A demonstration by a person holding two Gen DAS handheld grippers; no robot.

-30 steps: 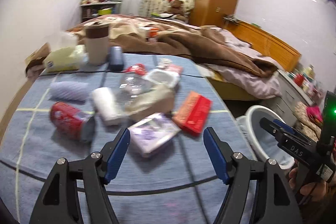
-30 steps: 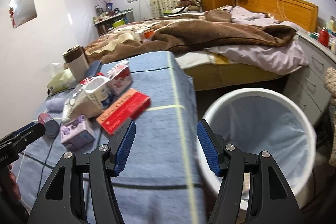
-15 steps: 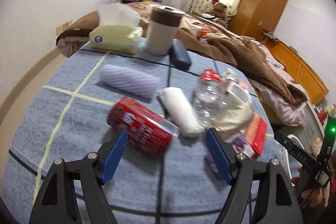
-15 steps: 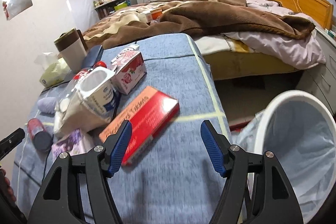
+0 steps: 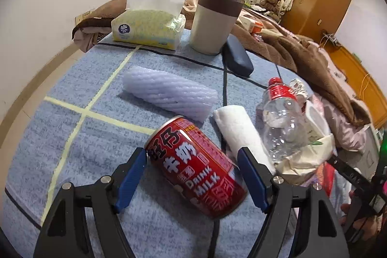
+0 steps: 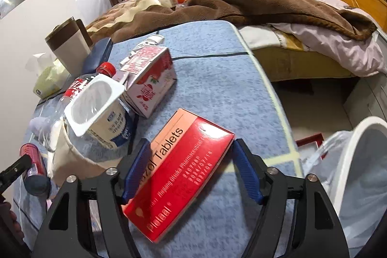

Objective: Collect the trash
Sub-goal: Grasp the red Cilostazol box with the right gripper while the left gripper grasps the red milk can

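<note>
A red milk can (image 5: 196, 169) lies on its side on the blue cloth, between the open jaws of my left gripper (image 5: 192, 177). A red tablet box (image 6: 180, 168) lies flat between the open jaws of my right gripper (image 6: 191, 173). Neither is gripped. Other trash lies between them: a clear plastic bottle (image 5: 281, 117), a white paper roll (image 5: 240, 127), a foam sleeve (image 5: 169, 94), a yoghurt cup (image 6: 101, 108) and a strawberry milk carton (image 6: 151, 79). The white bin (image 6: 358, 175) with a liner stands at the right.
A tissue box (image 5: 147, 28), a brown-topped tumbler (image 5: 215, 21) and a dark glasses case (image 5: 237, 59) stand at the table's far edge. A bed with a brown blanket (image 6: 241, 1) lies behind. The table edge (image 6: 273, 98) drops off beside the bin.
Both grippers have moved forward and down. The can now sits between the left jaws, the tablet box between the right jaws. The bin has slid toward the right edge of view.
</note>
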